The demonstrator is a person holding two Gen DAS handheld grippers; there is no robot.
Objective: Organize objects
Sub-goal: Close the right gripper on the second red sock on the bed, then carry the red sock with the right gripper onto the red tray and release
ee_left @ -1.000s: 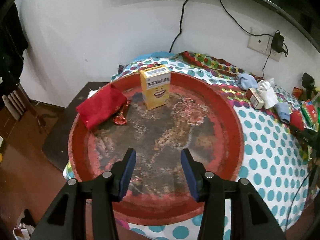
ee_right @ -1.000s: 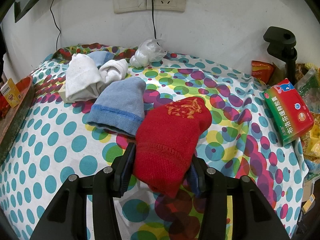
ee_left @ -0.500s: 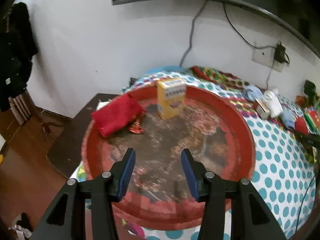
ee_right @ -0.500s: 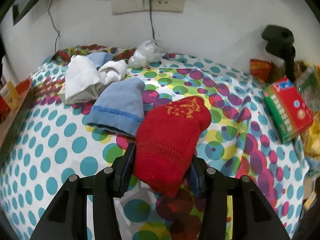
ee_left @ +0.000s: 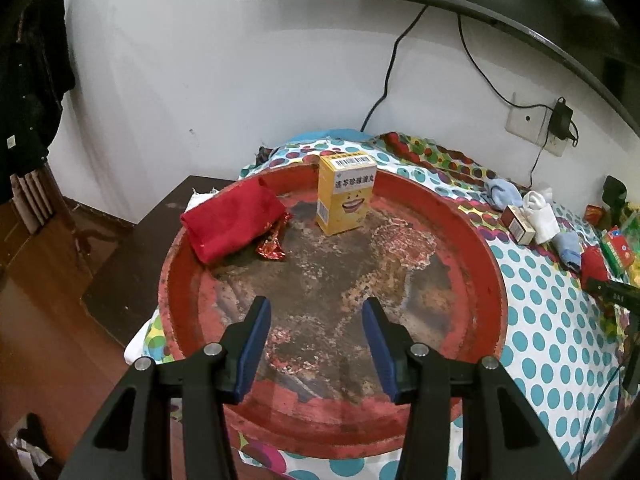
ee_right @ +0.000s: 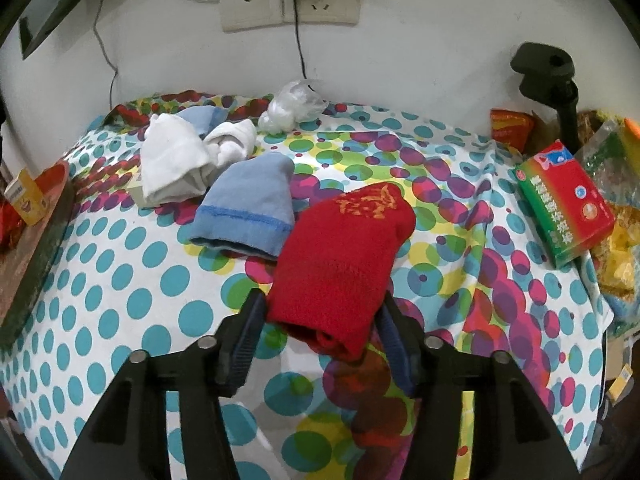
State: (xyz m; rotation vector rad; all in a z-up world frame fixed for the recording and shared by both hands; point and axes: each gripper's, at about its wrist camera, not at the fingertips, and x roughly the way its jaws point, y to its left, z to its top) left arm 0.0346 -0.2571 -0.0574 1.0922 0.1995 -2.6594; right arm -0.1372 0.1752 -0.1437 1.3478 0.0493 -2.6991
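Looking along your right tool point(ee_right: 320, 314), you see the red sock point(ee_right: 340, 252) lying on the dotted tablecloth point(ee_right: 120, 280) between its two blue pads. Its jaws have just been opening. The left pad point(ee_right: 250, 322) now stands a little off the sock, and you cannot tell if the right pad touches it. The sock has a gold pattern near its far end. A folded light blue sock point(ee_right: 252, 204) lies just beside it on the left, with its edge touching the red one. Behind that sit white socks point(ee_right: 176, 168) and a crumpled clear plastic bag point(ee_right: 290, 104). A green and red box point(ee_right: 564, 200) lies well apart on the right.

Your left tool point(ee_left: 316, 314) hangs over the round red tray point(ee_left: 476, 264) with its jaws wide and nothing between them. In the far part of the tray a yellow box point(ee_left: 346, 196) stands upright. A red cloth pouch point(ee_left: 232, 218) lies to its left, and a shiny red wrapper point(ee_left: 274, 244) touches the pouch.
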